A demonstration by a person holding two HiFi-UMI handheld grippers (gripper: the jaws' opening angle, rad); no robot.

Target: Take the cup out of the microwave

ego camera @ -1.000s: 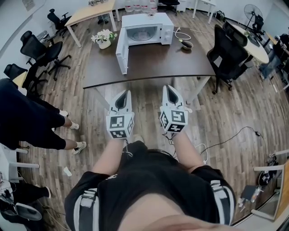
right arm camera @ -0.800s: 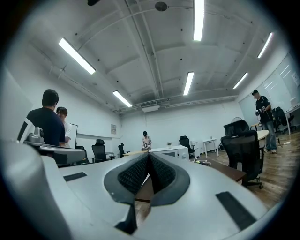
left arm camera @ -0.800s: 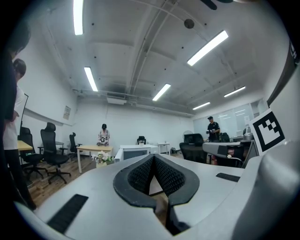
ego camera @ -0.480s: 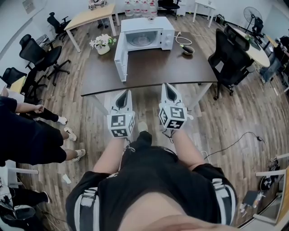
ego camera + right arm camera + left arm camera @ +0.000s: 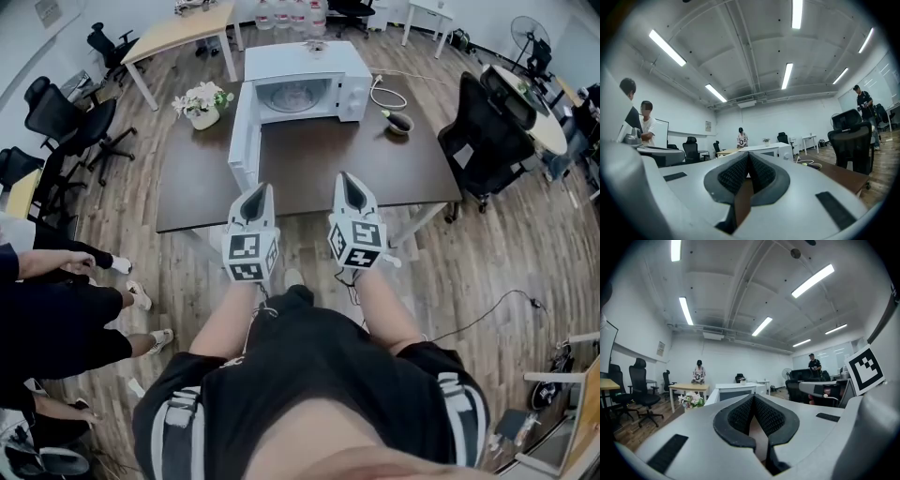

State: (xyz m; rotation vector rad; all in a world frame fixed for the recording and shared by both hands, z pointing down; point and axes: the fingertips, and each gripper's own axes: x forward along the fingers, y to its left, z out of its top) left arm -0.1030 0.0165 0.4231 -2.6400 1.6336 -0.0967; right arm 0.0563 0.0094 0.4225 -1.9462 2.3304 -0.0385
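Observation:
The white microwave (image 5: 302, 75) stands at the far side of the dark brown table (image 5: 375, 164), its door (image 5: 242, 150) swung wide to the left. In its lit cavity lies a pale round shape (image 5: 293, 97); I cannot tell a cup from the turntable there. My left gripper (image 5: 257, 192) and right gripper (image 5: 348, 180) are held side by side, level, over the table's near edge, well short of the microwave. Both are shut with nothing between the jaws, as the left gripper view (image 5: 753, 397) and the right gripper view (image 5: 748, 154) show. The microwave (image 5: 733, 391) sits straight ahead of them.
A pot of flowers (image 5: 202, 101) stands at the table's far left corner. A white cable (image 5: 384, 94) and a dark bowl-like thing (image 5: 400, 121) lie right of the microwave. A black office chair (image 5: 492, 122) is at the table's right; a person's legs (image 5: 56, 309) are on the left.
The table and microwave have come nearer in the head view: both grippers now reach over the table's near edge. They stay shut and side by side. The bystander's legs on the left shifted.

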